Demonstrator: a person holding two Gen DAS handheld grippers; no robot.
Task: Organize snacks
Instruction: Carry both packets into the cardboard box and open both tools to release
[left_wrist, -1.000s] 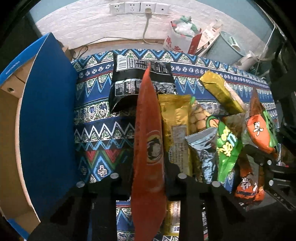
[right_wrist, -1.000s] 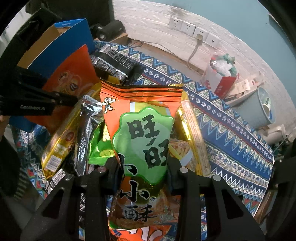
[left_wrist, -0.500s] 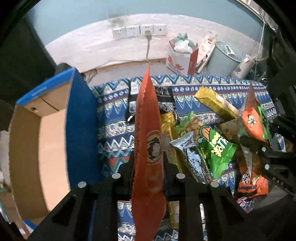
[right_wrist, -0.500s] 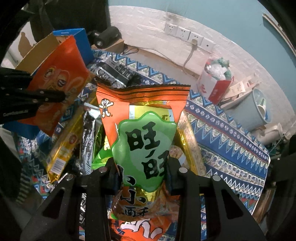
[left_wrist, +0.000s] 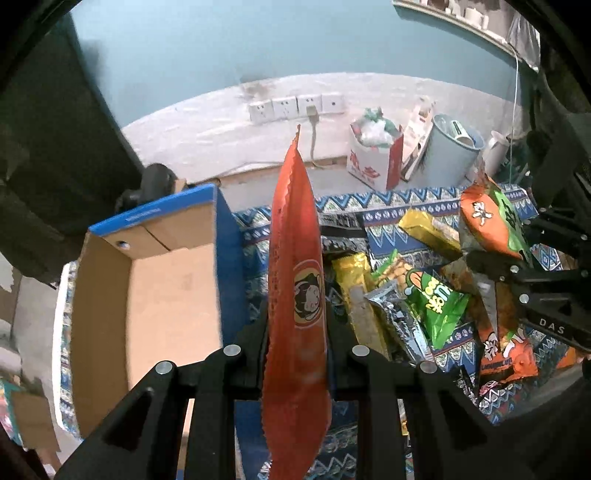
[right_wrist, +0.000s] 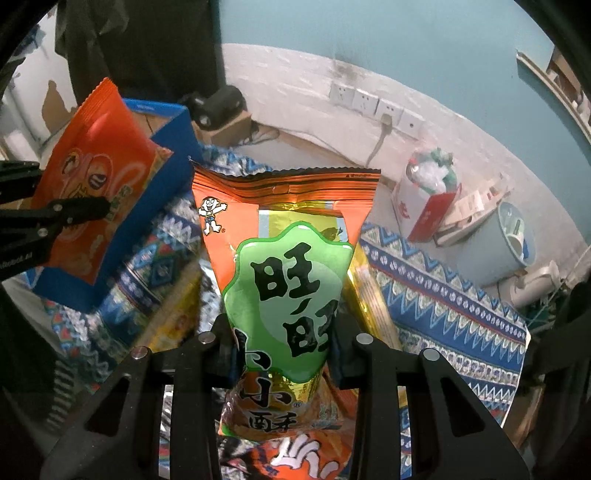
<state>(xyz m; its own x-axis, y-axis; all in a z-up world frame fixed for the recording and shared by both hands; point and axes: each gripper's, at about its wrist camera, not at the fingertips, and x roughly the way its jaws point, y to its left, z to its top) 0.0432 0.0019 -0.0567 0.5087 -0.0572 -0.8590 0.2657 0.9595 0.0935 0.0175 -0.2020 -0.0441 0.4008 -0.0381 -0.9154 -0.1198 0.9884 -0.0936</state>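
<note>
My left gripper (left_wrist: 295, 325) is shut on an orange-red snack bag (left_wrist: 295, 258), held edge-on and upright, lifted above the table beside the open blue cardboard box (left_wrist: 155, 295). The same bag (right_wrist: 92, 177) and left gripper (right_wrist: 74, 214) show at the left of the right wrist view. My right gripper (right_wrist: 284, 332) is shut on an orange and green snack bag (right_wrist: 288, 258), lifted over the snack pile; it also shows at the right of the left wrist view (left_wrist: 487, 225). Several loose snack bags (left_wrist: 406, 295) lie on the patterned cloth (left_wrist: 384, 206).
The box's blue wall (left_wrist: 229, 258) stands just left of my held bag. Behind the table are wall sockets (left_wrist: 295, 107), a red and white paper bag (left_wrist: 373, 155) and a pale blue bin (left_wrist: 450, 147). The cloth's right edge (right_wrist: 517, 350) drops off.
Both grippers have risen with their bags. The left gripper has moved left toward the box, whose brown inside now shows. The snack pile sits lower and farther away.
</note>
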